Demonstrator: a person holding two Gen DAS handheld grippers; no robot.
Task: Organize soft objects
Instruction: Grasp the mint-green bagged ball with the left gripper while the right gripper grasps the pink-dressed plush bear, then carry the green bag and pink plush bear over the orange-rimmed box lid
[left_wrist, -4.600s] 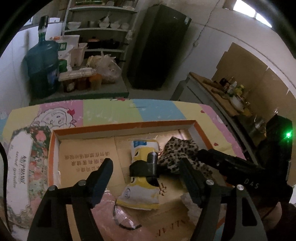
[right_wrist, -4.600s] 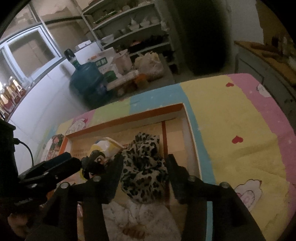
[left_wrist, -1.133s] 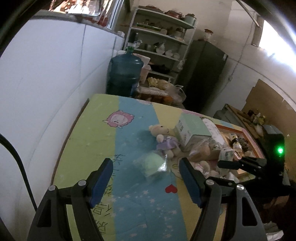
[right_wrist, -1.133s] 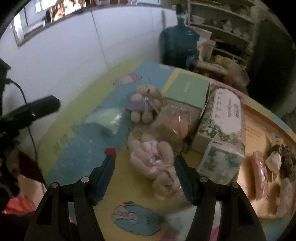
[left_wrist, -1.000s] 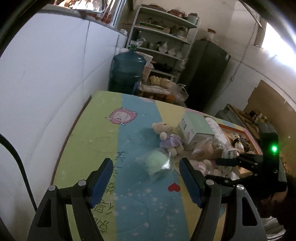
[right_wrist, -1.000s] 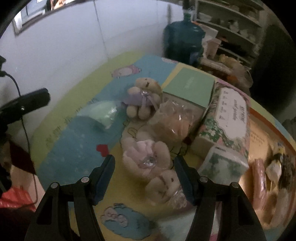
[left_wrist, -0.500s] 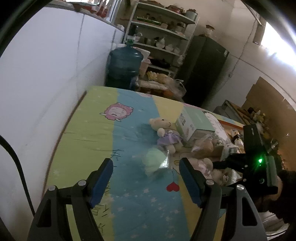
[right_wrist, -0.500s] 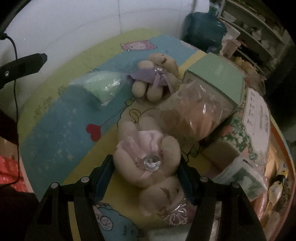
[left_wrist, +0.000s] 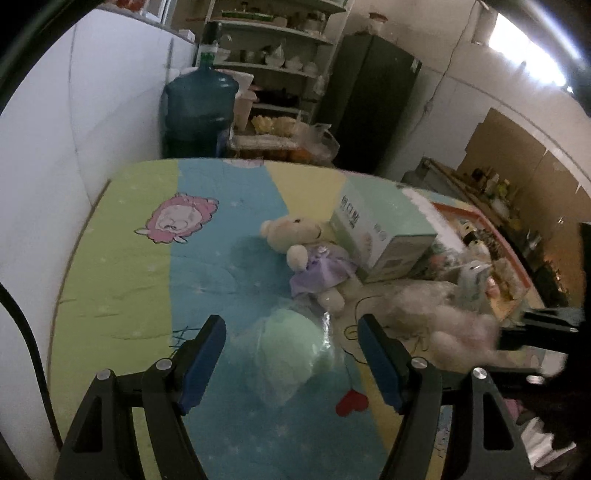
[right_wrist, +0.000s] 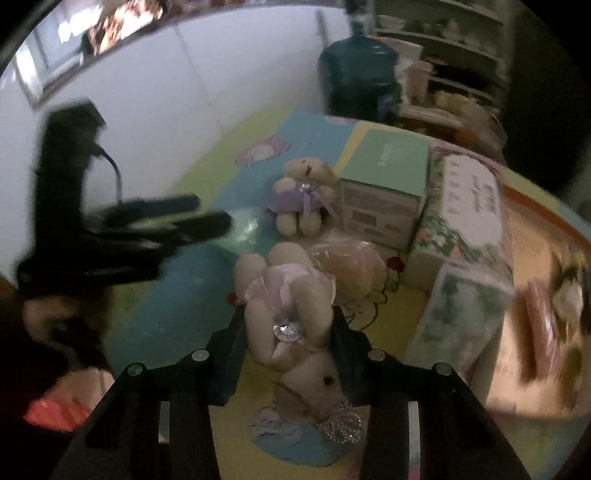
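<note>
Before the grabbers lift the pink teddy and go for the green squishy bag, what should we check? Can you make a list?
1. Right gripper pads pressing both sides of the pink teddy: ok; its jaws have just been closing.
2. Teddy off the table: cannot tell.
3. Left gripper open wide: ok.
4. Green bag between the left fingers: ok, not touched.
5. Purple teddy clear of the left fingers: ok.
</note>
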